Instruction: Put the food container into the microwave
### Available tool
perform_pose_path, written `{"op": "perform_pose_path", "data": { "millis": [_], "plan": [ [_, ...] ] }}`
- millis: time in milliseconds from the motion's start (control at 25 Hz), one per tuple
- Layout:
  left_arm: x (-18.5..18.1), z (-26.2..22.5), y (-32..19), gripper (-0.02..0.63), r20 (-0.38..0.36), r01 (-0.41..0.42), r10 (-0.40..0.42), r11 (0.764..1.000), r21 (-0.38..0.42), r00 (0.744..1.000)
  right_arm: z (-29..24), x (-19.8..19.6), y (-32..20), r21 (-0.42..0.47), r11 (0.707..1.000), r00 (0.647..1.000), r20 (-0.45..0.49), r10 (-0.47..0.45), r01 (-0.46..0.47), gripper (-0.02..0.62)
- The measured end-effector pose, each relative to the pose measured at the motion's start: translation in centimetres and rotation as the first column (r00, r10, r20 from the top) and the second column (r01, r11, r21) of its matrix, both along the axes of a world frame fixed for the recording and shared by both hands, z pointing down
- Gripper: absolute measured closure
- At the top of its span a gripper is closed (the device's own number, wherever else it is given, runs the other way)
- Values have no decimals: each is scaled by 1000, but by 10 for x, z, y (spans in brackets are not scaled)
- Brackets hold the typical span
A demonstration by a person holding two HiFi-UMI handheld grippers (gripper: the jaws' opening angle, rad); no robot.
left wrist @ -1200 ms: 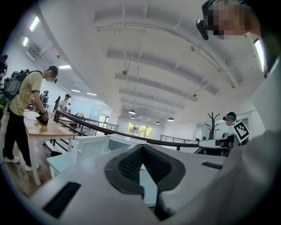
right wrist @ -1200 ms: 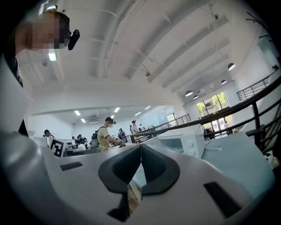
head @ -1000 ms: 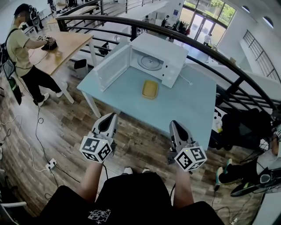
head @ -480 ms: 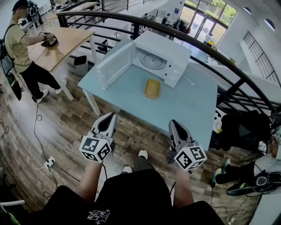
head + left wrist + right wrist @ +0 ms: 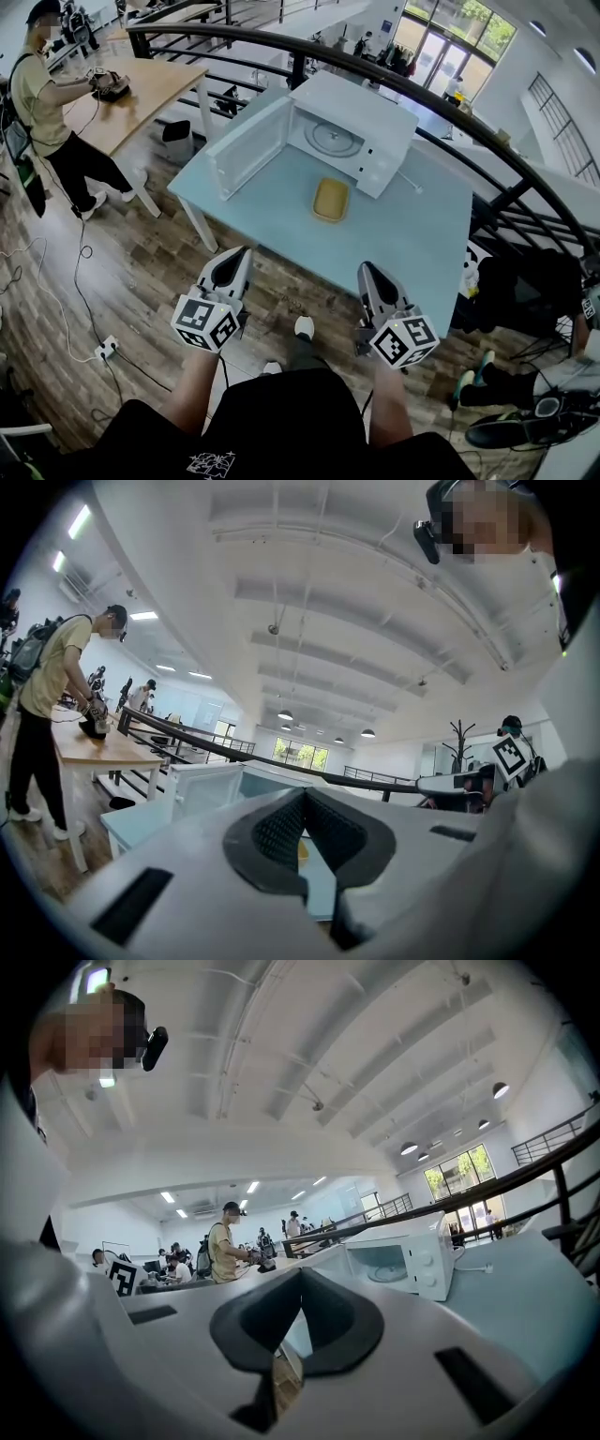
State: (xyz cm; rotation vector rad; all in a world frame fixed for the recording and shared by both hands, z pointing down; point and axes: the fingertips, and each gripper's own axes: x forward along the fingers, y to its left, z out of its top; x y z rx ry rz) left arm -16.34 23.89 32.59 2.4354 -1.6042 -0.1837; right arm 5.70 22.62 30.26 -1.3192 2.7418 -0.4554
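Note:
A white microwave point(image 5: 349, 137) stands at the far side of a light blue table point(image 5: 403, 234), its door point(image 5: 246, 148) swung open to the left and the glass turntable showing inside. A shallow yellow food container point(image 5: 330, 199) lies on the table just in front of the microwave's opening. My left gripper point(image 5: 237, 254) and right gripper point(image 5: 366, 270) are held over the wooden floor, short of the table's near edge. Both are shut with nothing in them. The right gripper view shows the microwave point(image 5: 405, 1260) beyond the closed jaws; the left gripper view shows its open door point(image 5: 202, 787).
A person point(image 5: 42, 98) works at a wooden table point(image 5: 141, 89) to the left. A dark curved railing point(image 5: 450, 112) runs behind the blue table. Cables and a power strip point(image 5: 106, 349) lie on the floor at left. Black bags point(image 5: 520, 281) sit at right.
The table, microwave and container have drawn slightly nearer and lower in the head view. Both grippers keep the same place and stay shut.

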Motion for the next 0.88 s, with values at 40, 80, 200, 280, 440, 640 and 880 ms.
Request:
{"op": "perform_pose_path", "data": {
  "millis": [40,80,200,280,440,640,880],
  "plan": [
    [1,1,-6,598,-2,1,-1,1000,0,1000,1,0,-6,-1,1000,1000,1,-2,2,589],
    [2,1,-11,598,-4,2,-2,1000,-1,1000,4,0,-12,-3,1000,1000,1,-5,5,589],
    [5,7,-30,598,-7,7,-7,1000,-12,1000,10,2,-33,-18,1000,1000,4,-10,10,589],
    [6,9,-44,598,-7,8,-8,1000,-21,1000,14,2,-48,-27,1000,1000,8,-14,15,589],
    [12,7,-74,598,3,3,-3,1000,-18,1000,21,3,-79,-53,998,1000,11,-25,26,589],
    [21,7,-110,598,21,13,-13,1000,-25,1000,31,4,-116,-81,996,998,43,-46,49,589],
    [32,28,-143,598,27,34,-33,998,-53,999,58,13,-156,-130,989,995,72,-66,75,589]
  ]
}}
